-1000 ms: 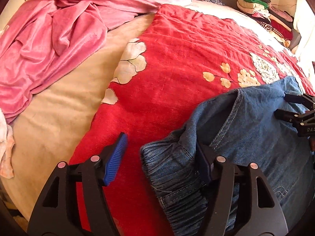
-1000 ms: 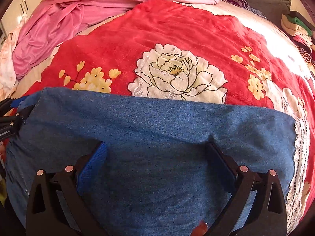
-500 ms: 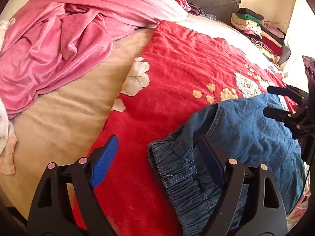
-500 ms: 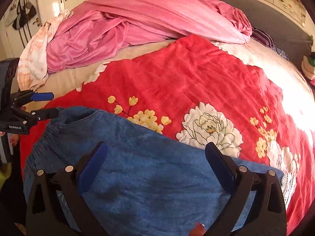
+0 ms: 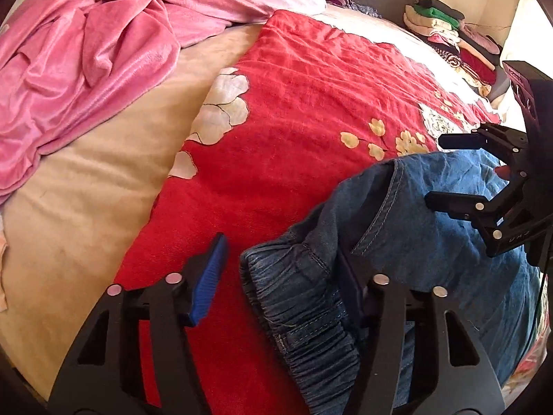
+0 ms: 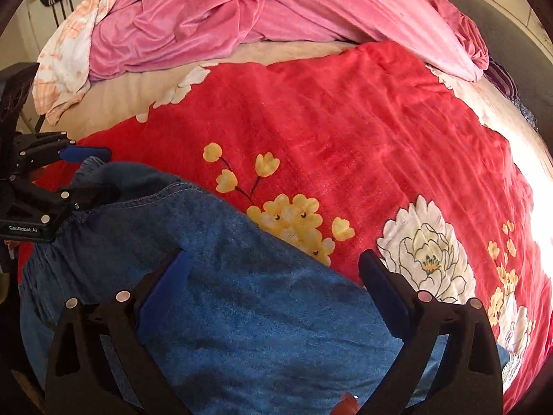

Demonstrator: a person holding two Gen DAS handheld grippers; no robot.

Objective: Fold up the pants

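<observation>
Blue denim pants [image 5: 432, 242] lie on the red floral blanket [image 5: 293, 110]. Left gripper [image 5: 280, 269] and right gripper [image 6: 273, 276]: jaws apart. Only the left view shows stacked clothes [image 5: 449, 34].

– Where do the pants [image 5: 432, 242] lie?
– On the flowered blanket [image 5: 311, 110], at its near edge. The blanket lies on the bed sheet [image 5: 86, 190].
– What is behind?
– A heap of bedding [image 6: 242, 10] at the far side of the bed, and a stack of folded clothes [image 5: 449, 38] at the far right.
– And the grippers?
– The left gripper [image 5: 280, 269] is at the waistband; the right gripper [image 6: 273, 273] is over the pants further right.
</observation>
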